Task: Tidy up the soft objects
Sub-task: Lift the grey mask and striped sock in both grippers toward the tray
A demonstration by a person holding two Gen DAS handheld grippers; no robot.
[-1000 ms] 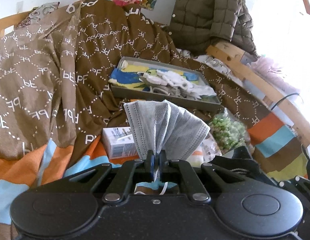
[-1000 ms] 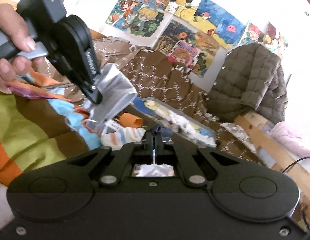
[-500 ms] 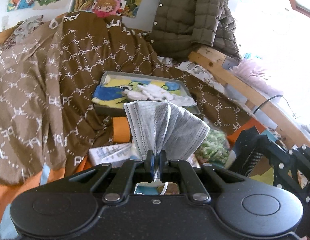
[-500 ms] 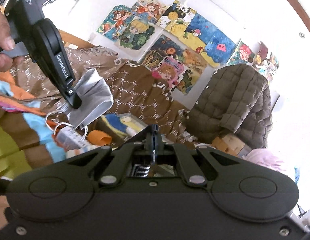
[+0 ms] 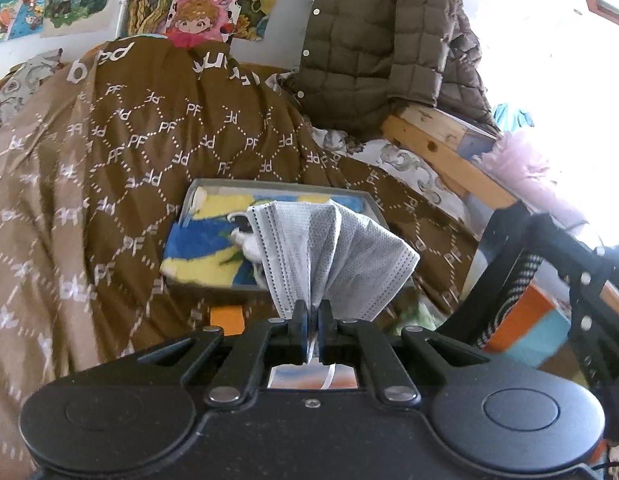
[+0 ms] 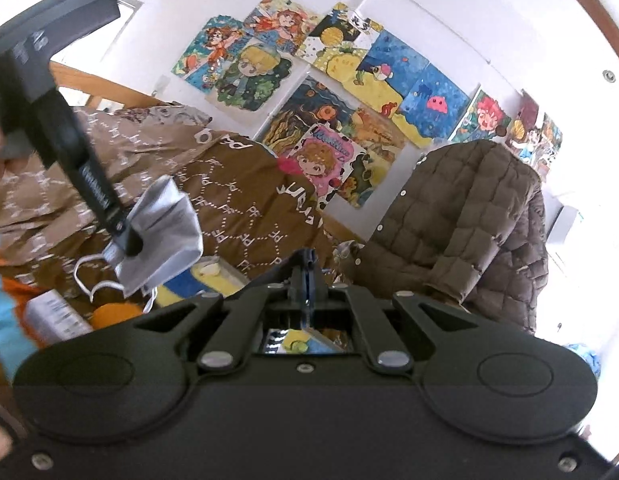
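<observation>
Carried nearer the grey tray (image 5: 371, 200) than a second ago, left gripper (image 5: 313, 312) pinching grey face mask (image 5: 329, 256) bunched upright, held above brown blanket (image 5: 149, 152), right gripper (image 6: 305, 276) pressed together on nothing, quilted jacket (image 6: 469, 232) beyond.

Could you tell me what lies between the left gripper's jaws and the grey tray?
In the left wrist view, the grey face mask clamped in the left gripper fans up, overlapping the tray.

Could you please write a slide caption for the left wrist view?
Left tool shut on grey face mask, held above the grey tray on the brown quilt.
</observation>
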